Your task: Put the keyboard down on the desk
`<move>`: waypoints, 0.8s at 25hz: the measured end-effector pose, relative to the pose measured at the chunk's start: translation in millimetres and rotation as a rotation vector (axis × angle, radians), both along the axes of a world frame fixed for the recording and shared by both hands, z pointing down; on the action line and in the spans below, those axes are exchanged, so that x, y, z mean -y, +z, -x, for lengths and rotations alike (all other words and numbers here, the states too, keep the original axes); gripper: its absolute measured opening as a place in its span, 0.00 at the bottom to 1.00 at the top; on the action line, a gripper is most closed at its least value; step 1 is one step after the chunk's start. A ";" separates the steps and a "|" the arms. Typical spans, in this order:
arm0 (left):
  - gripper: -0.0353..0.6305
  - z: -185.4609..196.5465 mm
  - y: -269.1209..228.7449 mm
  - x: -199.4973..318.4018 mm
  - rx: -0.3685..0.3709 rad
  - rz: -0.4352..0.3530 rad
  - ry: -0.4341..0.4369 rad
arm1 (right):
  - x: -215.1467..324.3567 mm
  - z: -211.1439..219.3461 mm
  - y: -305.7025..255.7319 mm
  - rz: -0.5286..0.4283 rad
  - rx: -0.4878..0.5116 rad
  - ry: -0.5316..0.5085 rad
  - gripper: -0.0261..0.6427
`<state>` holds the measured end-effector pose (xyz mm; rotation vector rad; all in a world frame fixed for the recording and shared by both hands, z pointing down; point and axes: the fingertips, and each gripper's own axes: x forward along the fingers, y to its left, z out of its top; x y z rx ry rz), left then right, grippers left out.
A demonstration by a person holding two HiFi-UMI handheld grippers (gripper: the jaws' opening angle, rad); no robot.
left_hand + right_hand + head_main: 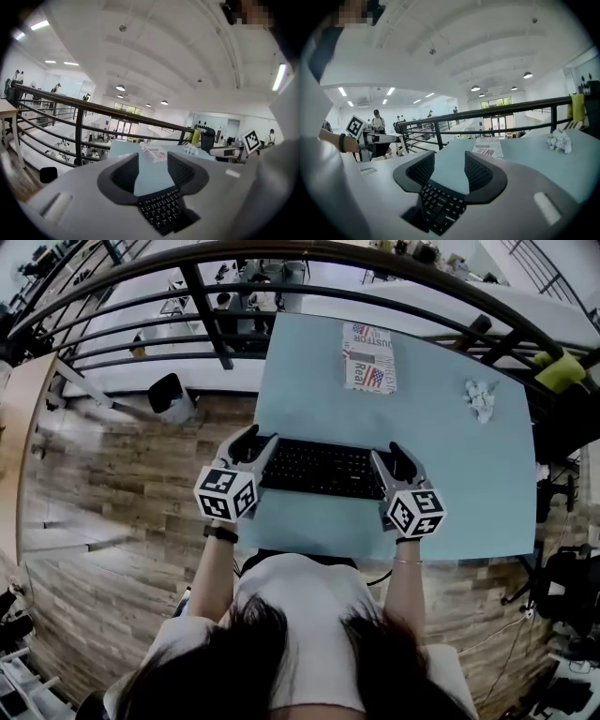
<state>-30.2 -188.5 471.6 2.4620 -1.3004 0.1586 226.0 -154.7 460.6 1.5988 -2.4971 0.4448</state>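
Nearest to you, your left tool and your right tool stand at the two ends of the keyboard. Both tools are released: the jaws stand apart, and each end of the keyboard lies low between them with no pad pressing on it. The keyboard seems to rest flat on the table, near its front edge, so I judge the putting down is done and you have only to draw the tools away. Farther off lie a printed paper and a crumpled paper.
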 end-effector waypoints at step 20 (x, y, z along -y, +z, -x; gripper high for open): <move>0.14 -29.8 -70.9 -20.1 -0.030 -0.156 0.100 | -8.3 5.7 -76.7 -0.205 0.024 -0.009 0.04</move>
